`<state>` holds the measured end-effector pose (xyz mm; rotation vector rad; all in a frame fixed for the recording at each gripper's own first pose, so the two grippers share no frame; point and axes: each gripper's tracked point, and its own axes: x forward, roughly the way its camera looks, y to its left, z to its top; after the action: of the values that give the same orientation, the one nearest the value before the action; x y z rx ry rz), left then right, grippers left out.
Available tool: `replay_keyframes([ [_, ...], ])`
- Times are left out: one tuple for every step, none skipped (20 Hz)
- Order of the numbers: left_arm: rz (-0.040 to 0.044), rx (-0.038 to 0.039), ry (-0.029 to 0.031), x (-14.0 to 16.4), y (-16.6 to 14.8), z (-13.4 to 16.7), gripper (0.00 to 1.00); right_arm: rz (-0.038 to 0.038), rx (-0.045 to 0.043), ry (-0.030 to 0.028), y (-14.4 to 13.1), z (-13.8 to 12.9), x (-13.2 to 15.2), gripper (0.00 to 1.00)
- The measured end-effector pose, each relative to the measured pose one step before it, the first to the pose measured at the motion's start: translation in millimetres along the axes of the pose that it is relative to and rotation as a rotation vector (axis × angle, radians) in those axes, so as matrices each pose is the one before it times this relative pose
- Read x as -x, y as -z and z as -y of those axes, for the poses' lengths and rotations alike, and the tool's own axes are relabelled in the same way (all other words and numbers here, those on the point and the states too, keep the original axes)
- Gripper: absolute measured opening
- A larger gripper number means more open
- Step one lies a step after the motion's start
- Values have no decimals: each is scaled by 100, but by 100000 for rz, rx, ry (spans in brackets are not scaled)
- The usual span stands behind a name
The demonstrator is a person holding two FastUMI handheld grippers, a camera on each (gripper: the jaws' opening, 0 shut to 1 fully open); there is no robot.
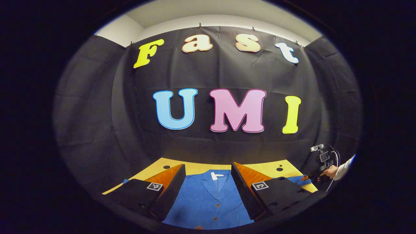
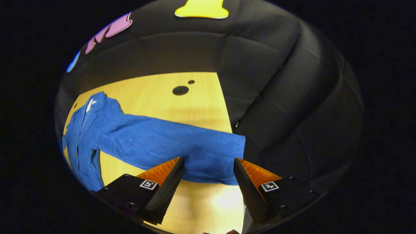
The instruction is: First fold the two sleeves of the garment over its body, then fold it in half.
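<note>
In the left gripper view my left tongs (image 1: 208, 191) were spread wide and pinched nothing. Between their fingers I saw the front of the blue garment (image 1: 208, 198), which lay flat on the yellow wooden surface (image 1: 195, 167). Its row of dark buttons (image 1: 216, 205) ran up the middle, and the collar with a small white tag (image 1: 215, 175) pointed to the far edge of the surface. Further off, near the right edge, a hand (image 1: 331, 171) in a light sleeve held my right tongs (image 1: 312, 178) low by the garment's sleeve.

In the right gripper view my right tongs (image 2: 208, 182) were also spread and empty. Just beyond their tips the sleeve (image 2: 182, 151) lay stretched out straight from the body to the right edge of the surface, and the cuff (image 2: 232, 159) reached that edge. The body of the garment lay at the left. Two dark round holes (image 2: 180, 90) were in the surface near its far edge.
</note>
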<state>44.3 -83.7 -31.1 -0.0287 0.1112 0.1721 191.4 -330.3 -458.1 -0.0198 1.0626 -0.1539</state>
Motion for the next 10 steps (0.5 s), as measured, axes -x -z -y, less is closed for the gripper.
replay_keyframes([
  [-1364, -179, -836, -202, 209, 458, 82, -201, -1513, 517, 61, 525, -550, 98],
  [-530, -333, -695, -150, 74, 393, 81, 581, -1726, 766, -145, 415, -589, 98],
  [-284, -469, -112, -165, -115, 500, 82, -519, -1442, 23, 170, 389, -522, 98],
  [-602, -688, 243, -153, 149, 436, 82, -2363, -1107, -353, 450, 44, -413, 98],
  [-766, -985, 543, -143, 109, 433, 82, -2745, -455, -246, 603, 121, -517, 95],
  [-556, -1172, 606, -74, 192, 439, 82, -2994, -1141, -1794, 625, -88, -170, 98],
  [-250, -1314, 558, -12, -34, 330, 82, 1328, -3692, -713, -266, -45, -74, 97],
  [-20, -1100, 373, 27, -6, 162, 82, 211, -3079, -2, -175, -141, -152, 96],
  [426, -220, 197, 53, -110, 119, 83, -1023, -188, 329, 20, -56, 116, 91],
  [99, 566, 773, 63, 87, 193, 83, 544, 454, -450, -67, -645, 323, 88],
])
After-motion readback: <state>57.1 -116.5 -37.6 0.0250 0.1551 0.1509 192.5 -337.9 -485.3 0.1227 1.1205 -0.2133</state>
